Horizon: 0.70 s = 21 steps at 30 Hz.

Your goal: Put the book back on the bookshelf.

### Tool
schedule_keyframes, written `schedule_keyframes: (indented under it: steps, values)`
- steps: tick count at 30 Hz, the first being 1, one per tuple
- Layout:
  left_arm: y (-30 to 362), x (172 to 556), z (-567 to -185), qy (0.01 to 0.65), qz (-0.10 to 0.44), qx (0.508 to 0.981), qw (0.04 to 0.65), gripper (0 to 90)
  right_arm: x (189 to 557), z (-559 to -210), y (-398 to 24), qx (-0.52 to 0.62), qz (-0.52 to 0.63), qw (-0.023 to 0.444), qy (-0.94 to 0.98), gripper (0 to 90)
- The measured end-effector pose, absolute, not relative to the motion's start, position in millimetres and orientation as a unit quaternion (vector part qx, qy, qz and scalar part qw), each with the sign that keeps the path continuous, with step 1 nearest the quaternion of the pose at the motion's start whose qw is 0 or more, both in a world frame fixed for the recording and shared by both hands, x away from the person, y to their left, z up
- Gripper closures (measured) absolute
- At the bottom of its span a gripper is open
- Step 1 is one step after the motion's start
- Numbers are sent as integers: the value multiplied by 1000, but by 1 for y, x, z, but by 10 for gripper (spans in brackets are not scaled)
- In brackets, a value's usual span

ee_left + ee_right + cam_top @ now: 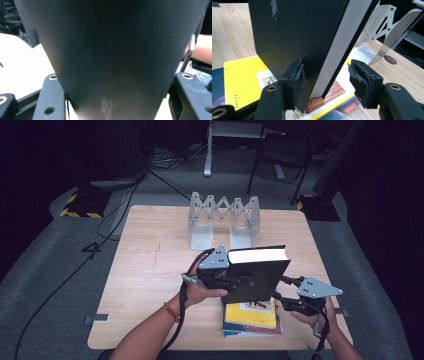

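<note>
Black book (256, 276) upright above yellow book (250, 314) near surface (150, 270) front edge, clamped in left tool (239, 282), right tool (325, 75) jaws apart astride its lower corner, one pad touching, bare wood before metal rack (224, 217).

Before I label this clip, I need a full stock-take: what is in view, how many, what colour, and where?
Black book: one, black cover, pale page edges, held upright above the stack.
Stacked books: a few, yellow one on top, lying flat at the near table edge.
Folding rack: one, silver metal, far side of the table.
Table: one, light wood.
Chair: one, dark, on the floor behind.
Left tongs: black, closed on the black book's left side.
Right tongs: black, open, with the book's lower corner between them.
</note>
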<state>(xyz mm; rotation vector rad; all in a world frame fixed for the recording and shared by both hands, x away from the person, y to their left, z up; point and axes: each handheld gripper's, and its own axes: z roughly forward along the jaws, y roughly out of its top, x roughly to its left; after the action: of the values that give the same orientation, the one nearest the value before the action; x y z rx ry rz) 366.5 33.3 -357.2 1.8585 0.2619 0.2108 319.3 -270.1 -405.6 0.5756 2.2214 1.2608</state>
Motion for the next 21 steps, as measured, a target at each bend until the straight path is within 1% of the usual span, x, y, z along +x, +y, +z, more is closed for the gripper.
schedule_keyframes:
  steps: [6,8,10,12,21]
  values:
    - [32,369,-347,114,82,794,592,399,320,-407,-271,213,463,256,821,439]
    - [32,370,-346,110,66,793,596,449,320,-407,-272,215,459,257,823,439]
    - [29,368,-344,110,76,796,590,484,320,-408,-275,216,457,255,824,436]
    - [25,363,-342,105,89,800,584,499,320,-409,-279,217,455,254,825,433]
    - [21,362,-338,129,125,796,578,519,327,-413,-299,242,445,252,825,418]
